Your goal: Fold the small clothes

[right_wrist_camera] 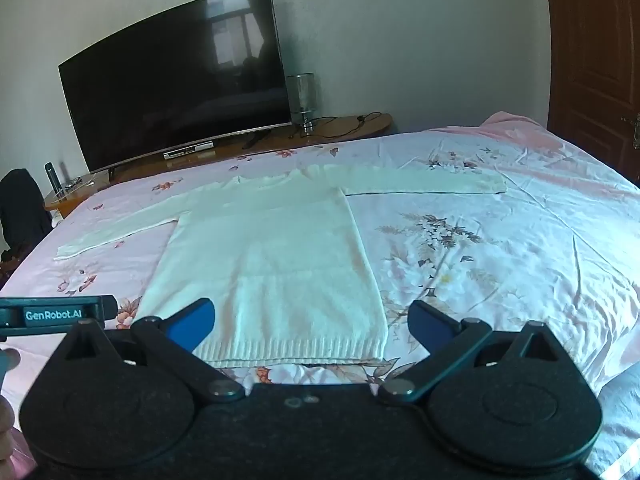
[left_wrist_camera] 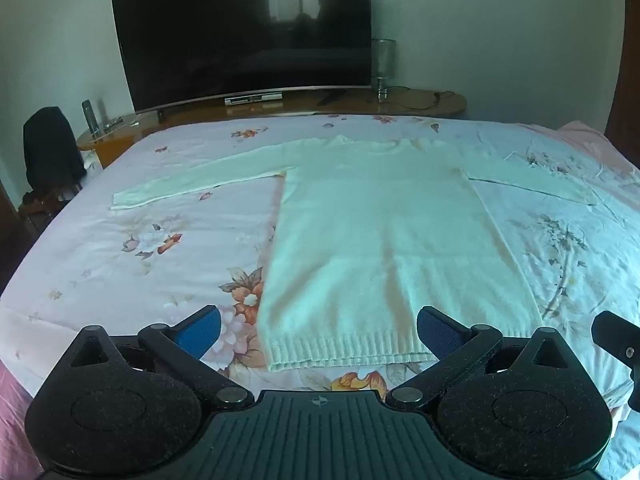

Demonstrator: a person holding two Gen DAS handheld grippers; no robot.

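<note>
A pale cream knitted sweater (left_wrist_camera: 380,232) lies flat on the bed, both sleeves spread out sideways and its ribbed hem nearest me. My left gripper (left_wrist_camera: 318,330) hovers open above the hem, its blue pads wide apart and holding nothing. In the right wrist view the same sweater (right_wrist_camera: 272,256) lies ahead, a little to the left. My right gripper (right_wrist_camera: 312,320) is open above the hem's right corner, with nothing between its pads. The body of the other gripper (right_wrist_camera: 56,316) shows at the left edge there.
The bed is covered by a pink floral sheet (left_wrist_camera: 132,248). Beyond its far edge stands a wooden TV bench (left_wrist_camera: 280,106) with a large dark television (left_wrist_camera: 244,32) and a lamp (left_wrist_camera: 383,64). A dark chair (left_wrist_camera: 50,148) is at the left, a brown door (right_wrist_camera: 596,60) at the right.
</note>
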